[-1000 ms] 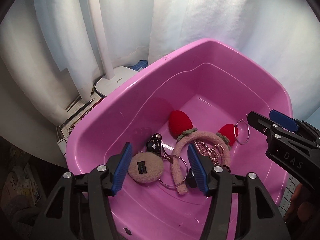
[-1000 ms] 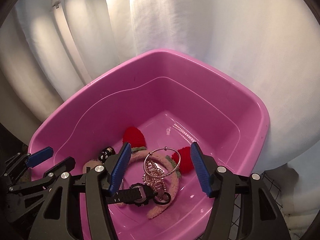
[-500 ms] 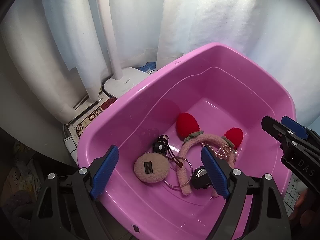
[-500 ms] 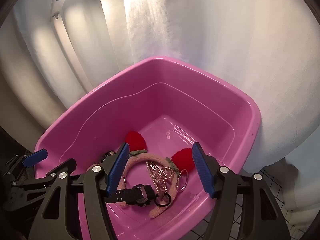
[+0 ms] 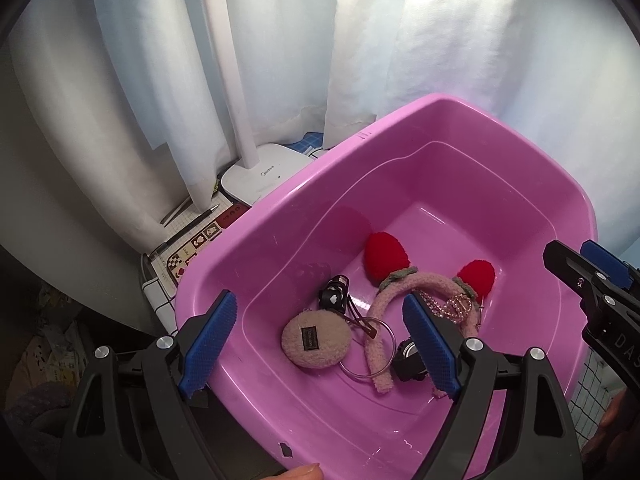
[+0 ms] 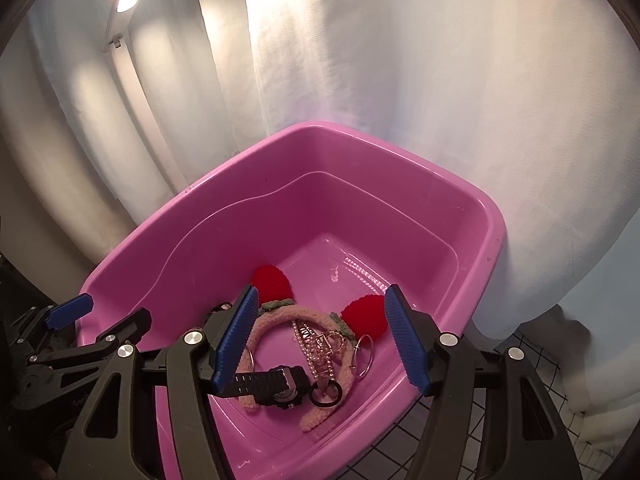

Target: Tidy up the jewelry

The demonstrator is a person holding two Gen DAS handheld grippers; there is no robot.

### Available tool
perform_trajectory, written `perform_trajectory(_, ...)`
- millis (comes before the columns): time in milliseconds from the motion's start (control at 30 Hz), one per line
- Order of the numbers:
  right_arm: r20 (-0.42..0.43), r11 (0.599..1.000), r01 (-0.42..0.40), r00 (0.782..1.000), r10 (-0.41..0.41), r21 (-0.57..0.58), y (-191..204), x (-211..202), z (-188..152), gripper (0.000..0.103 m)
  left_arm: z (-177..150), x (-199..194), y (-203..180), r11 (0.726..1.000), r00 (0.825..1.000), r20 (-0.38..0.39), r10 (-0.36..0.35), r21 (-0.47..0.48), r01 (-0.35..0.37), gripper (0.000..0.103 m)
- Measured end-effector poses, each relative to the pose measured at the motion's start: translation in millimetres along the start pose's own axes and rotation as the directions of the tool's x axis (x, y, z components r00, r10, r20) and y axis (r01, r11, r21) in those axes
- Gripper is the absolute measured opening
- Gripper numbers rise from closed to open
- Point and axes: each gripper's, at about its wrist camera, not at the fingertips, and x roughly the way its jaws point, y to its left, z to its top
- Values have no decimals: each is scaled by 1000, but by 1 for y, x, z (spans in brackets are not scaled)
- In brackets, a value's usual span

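Observation:
A pink plastic tub (image 5: 472, 136) (image 6: 360, 148) holds the jewelry. Inside lie a fuzzy pink headband with red strawberry ears (image 5: 386, 256) (image 6: 272, 284), a beige plush puff (image 5: 316, 339), a black hair clip (image 5: 334, 298), a silver hoop (image 5: 386, 330), a black watch (image 6: 280, 388), a gold claw clip with a pearl chain (image 6: 324, 344) and a small ring (image 6: 366, 354). My left gripper (image 5: 320, 348) is open and empty above the tub's near side. My right gripper (image 6: 322, 340) is open and empty above the tub.
White curtains hang behind the tub. A white lamp base (image 5: 264, 176) with its stem stands at the back left, beside a patterned mat with a pen (image 5: 192, 220). A grid-patterned cloth (image 6: 500, 400) covers the table at the right.
Both grippers have pulled back and up from the tub. The left jaws have opened wider. The ring the right gripper held a second ago now lies in the tub.

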Motion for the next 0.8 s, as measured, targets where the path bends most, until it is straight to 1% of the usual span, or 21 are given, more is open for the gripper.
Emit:
perform_trajectory(233,-4,1000,-3,1000,3,11,1,-3,-6,63,-1,-1,0,1000,1000,2,6,10,-6,84)
perform_trajectory(567,-4,1000,9,1000,-9,0,3,-11,-12,63,-2,-2,0,1000,1000,-1,-8,2,8,84)
perform_trajectory(800,-3,1000,12,1000,-12,1,3,-14,-14,63,-3,-3,-1,1000,1000,3,-1,9,1,84)
